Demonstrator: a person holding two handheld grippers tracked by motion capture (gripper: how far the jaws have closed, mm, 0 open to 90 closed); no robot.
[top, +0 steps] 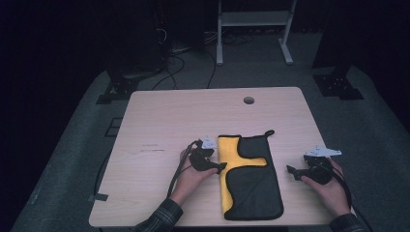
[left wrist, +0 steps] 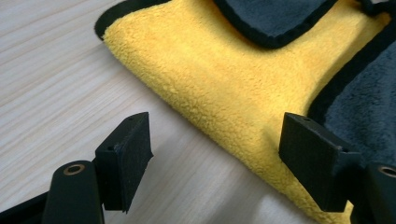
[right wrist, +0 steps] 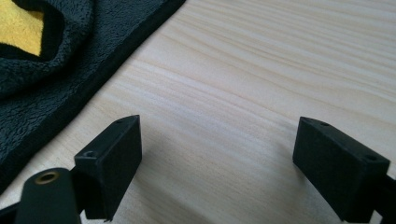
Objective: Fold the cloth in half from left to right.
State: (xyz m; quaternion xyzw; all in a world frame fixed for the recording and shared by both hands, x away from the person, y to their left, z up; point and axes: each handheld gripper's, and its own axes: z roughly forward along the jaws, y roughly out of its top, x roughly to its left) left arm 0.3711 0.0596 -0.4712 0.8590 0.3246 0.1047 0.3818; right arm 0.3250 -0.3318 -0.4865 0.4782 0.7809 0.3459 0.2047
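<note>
Dark room surrounds your pale wooden table [top: 159, 121], which stands on grey carpet with a round cable hole [top: 249, 100] near its far edge and a white frame [top: 254, 24] beyond it. Your folded cloth [top: 249, 179], yellow on one face and dark grey on the other, lies flat near the table's near edge, between your hands. Your left gripper [left wrist: 215, 154] sits at the cloth's yellow edge, jaws wide with nothing between the pads. Your right gripper [right wrist: 217, 158] rests over bare wood just beside the cloth's dark side, jaws also wide and empty.
</note>
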